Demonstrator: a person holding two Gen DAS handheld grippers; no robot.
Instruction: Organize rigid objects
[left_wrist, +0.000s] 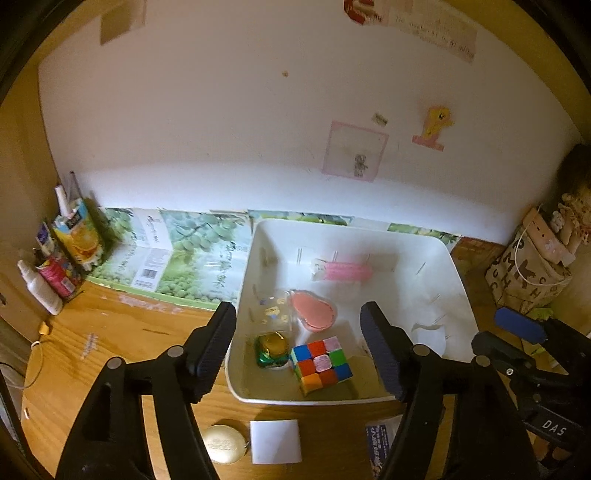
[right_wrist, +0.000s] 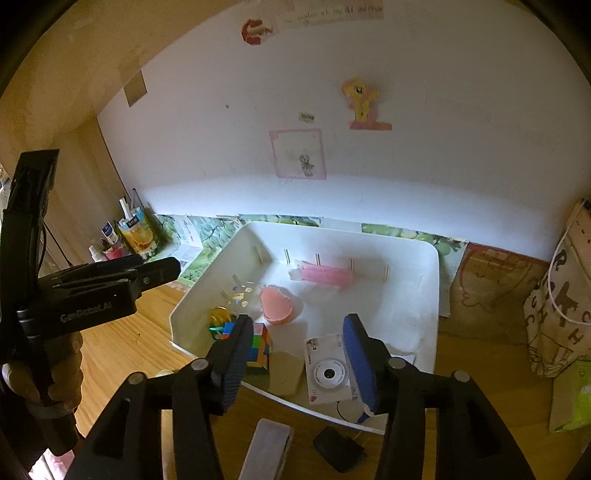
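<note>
Inside the white bin (right_wrist: 430, 295) lie six items: one puzzle cube (left_wrist: 322, 363), one green-and-gold piece (left_wrist: 272, 349), one pink pad (left_wrist: 313, 309), one pink roll (right_wrist: 325, 275), one clear printed item (left_wrist: 275, 308) and one toy camera (right_wrist: 328, 371). Both the right gripper (right_wrist: 303, 363) and the left gripper (left_wrist: 298, 350) are spread and empty. Judged unfinished: one round case (left_wrist: 224, 443), one white card (left_wrist: 275, 441), one packet (left_wrist: 380, 441), one pale bar (right_wrist: 267, 448) and one black object (right_wrist: 340, 448) remain on the desk (left_wrist: 110, 332).
</note>
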